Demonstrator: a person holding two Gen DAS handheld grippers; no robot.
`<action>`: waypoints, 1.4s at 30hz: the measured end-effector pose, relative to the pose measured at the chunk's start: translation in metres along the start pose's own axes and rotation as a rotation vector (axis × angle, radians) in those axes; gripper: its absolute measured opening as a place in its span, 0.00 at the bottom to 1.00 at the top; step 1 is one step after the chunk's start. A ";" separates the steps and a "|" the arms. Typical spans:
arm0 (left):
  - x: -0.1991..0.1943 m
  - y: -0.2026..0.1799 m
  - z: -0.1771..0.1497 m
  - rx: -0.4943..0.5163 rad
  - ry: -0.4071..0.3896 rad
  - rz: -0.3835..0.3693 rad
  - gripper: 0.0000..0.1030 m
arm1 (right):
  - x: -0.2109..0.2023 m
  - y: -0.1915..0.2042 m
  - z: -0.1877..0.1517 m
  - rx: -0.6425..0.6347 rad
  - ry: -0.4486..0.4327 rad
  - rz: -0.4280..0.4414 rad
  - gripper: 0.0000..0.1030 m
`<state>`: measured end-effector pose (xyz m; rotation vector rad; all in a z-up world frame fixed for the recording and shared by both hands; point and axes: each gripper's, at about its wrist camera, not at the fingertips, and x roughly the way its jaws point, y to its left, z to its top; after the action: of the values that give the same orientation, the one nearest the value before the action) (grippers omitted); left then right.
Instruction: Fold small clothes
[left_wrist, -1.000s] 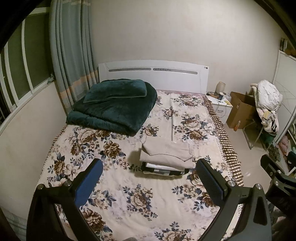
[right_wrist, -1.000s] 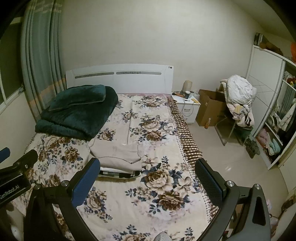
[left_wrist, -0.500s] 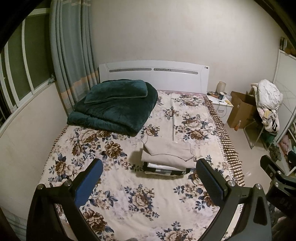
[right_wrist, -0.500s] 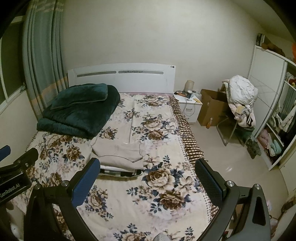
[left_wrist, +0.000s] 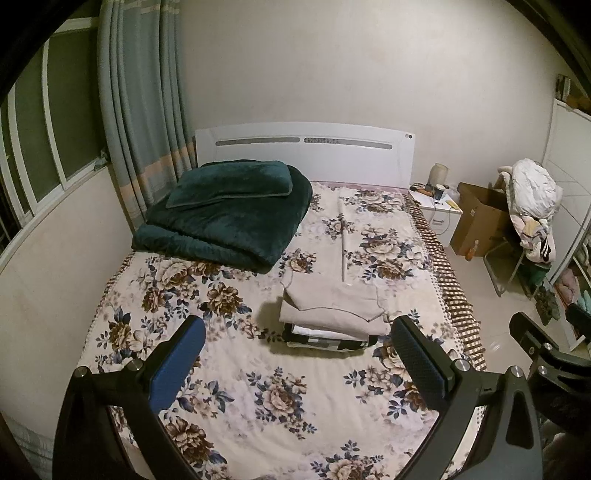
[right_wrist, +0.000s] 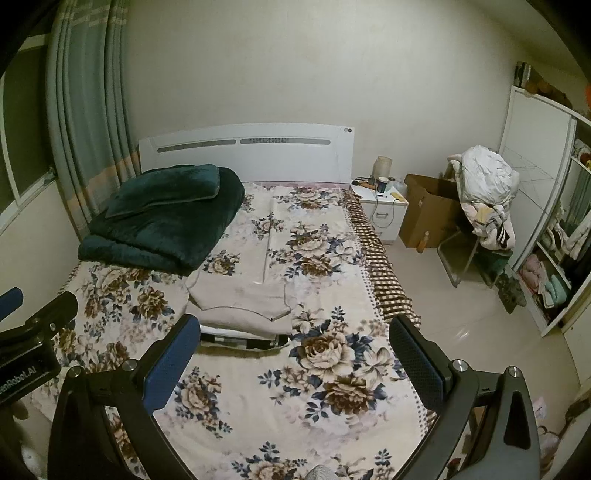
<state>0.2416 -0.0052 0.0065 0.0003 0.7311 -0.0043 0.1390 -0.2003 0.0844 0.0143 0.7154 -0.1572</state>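
Note:
A stack of folded clothes (left_wrist: 332, 314) lies on the floral bed (left_wrist: 258, 387), a beige garment on top and a black-and-white one at the bottom. It also shows in the right wrist view (right_wrist: 240, 310). My left gripper (left_wrist: 295, 350) is open and empty, held well above the bed in front of the stack. My right gripper (right_wrist: 295, 349) is open and empty, held above the bed to the right of the stack. Part of the right gripper shows at the left view's right edge (left_wrist: 546, 350).
A folded dark green blanket (left_wrist: 229, 214) with a pillow lies at the bed's head on the left. A white nightstand (right_wrist: 380, 210), a cardboard box (right_wrist: 424, 214), a chair piled with clothes (right_wrist: 484, 199) and a white shelf (right_wrist: 546, 221) stand on the right.
Both grippers have drawn slightly back and up from the bed. The stack of clothes has not moved.

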 end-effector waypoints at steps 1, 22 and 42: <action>0.000 0.000 0.000 0.000 0.000 0.000 1.00 | 0.000 0.000 -0.001 0.001 0.000 0.001 1.00; -0.001 0.000 -0.002 -0.001 -0.003 0.000 1.00 | 0.000 -0.002 -0.002 0.003 0.000 0.002 1.00; -0.002 0.001 -0.002 -0.001 -0.005 -0.002 1.00 | -0.005 0.013 -0.010 0.001 -0.014 0.012 1.00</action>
<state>0.2388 -0.0040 0.0063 -0.0013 0.7261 -0.0060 0.1306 -0.1861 0.0792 0.0185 0.7014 -0.1458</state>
